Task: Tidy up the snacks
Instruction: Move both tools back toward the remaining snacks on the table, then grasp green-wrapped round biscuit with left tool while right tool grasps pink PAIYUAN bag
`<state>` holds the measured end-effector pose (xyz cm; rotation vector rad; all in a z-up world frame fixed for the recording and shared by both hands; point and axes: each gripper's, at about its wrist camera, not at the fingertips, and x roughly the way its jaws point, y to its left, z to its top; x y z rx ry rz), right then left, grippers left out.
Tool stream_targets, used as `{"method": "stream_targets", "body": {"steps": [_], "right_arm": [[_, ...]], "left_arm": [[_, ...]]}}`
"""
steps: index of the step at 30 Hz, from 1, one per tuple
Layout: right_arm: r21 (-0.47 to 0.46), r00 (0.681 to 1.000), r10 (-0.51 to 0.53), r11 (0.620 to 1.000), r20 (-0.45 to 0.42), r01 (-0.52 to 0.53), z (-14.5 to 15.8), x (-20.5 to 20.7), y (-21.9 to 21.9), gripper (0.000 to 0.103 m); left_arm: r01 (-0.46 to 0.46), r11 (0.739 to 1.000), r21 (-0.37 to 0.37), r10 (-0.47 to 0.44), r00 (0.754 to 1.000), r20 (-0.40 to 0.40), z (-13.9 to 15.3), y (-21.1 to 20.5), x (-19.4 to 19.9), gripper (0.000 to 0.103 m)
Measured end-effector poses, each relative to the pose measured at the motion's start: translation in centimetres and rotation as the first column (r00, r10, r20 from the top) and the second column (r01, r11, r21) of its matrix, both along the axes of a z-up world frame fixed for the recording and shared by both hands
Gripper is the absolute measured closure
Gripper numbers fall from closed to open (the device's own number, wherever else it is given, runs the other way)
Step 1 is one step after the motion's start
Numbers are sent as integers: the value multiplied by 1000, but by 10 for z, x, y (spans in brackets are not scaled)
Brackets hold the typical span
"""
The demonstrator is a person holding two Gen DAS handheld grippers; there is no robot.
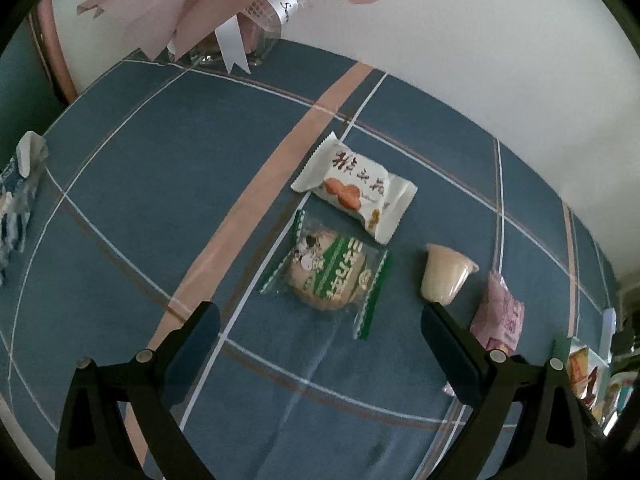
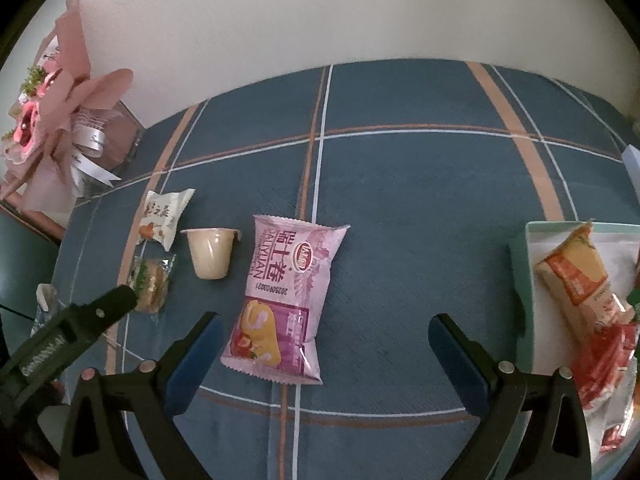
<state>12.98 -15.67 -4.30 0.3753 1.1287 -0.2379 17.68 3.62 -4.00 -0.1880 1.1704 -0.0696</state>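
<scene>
A blue plaid tablecloth point(image 2: 400, 184) spreads under both sets of jaws, and to the right of the right gripper point(image 2: 324, 344) sits a pale green tray point(image 2: 520, 280) that already holds an orange packet point(image 2: 576, 276) and other wrappers. The largest loose snack, a pink roll packet point(image 2: 288, 296), lies just ahead of the right gripper, inside its span but closer to the left finger, with its long axis running nearly straight away from the jaws. Both right fingers stand wide apart and hold nothing. Further left are a pudding cup point(image 2: 211, 254), a white biscuit packet point(image 2: 162, 218) and a green-striped cracker packet point(image 2: 152, 286). The left gripper point(image 1: 320, 332), also spread wide and empty, has that cracker packet point(image 1: 330, 276) directly ahead between its fingers, lying slantwise to them, with the cup point(image 1: 448, 274) just beyond its right fingertip. The right hand is clearly nearer the pink packet, so a short forward reach with a slight shift left would likely centre it for a grip across its narrow width.
</scene>
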Motion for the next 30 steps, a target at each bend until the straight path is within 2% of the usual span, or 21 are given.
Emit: {"method": "stream_targets", "body": {"steps": [4, 7, 11, 14, 17, 20, 26, 27, 29, 30], "right_arm": [[1, 1000, -2, 1000, -9, 2, -6, 6, -1, 0], [10, 1000, -1, 1000, -15, 1, -11, 10, 0, 0], [3, 1000, 11, 1000, -23, -11, -14, 16, 4, 2], [-14, 1000, 8, 1000, -27, -9, -16, 20, 3, 8], [-13, 1000, 13, 1000, -28, -13, -19, 24, 2, 10], [-14, 999, 21, 1000, -32, -21, -22, 26, 1, 18], [-35, 999, 20, 999, -36, -22, -27, 32, 0, 27], [-38, 999, 21, 999, -37, -22, -27, 33, 1, 29], [-47, 999, 26, 999, -37, -28, -27, 33, 2, 32], [-52, 999, 28, 998, -39, -30, -27, 33, 2, 35]], "left_arm": [[-14, 999, -39, 14, 1000, -2, -3, 4, 5, 3], [13, 997, -80, -12, 1000, 17, 1, -1, 6, 3], [38, 997, -61, -36, 999, 40, 2, -9, 10, 3], [46, 998, -49, -44, 998, 41, 0, -9, 14, 3], [53, 999, 2, -53, 997, 59, -2, -9, 20, 3], [66, 998, 22, -67, 996, 55, -9, -6, 29, 3], [110, 991, 73, -114, 993, 45, -24, -7, 40, 4], [113, 991, 75, -116, 992, 43, -27, -8, 41, 5], [117, 990, 75, -121, 992, 42, -31, -10, 42, 15], [119, 990, 74, -123, 991, 43, -33, -10, 43, 16]]}}
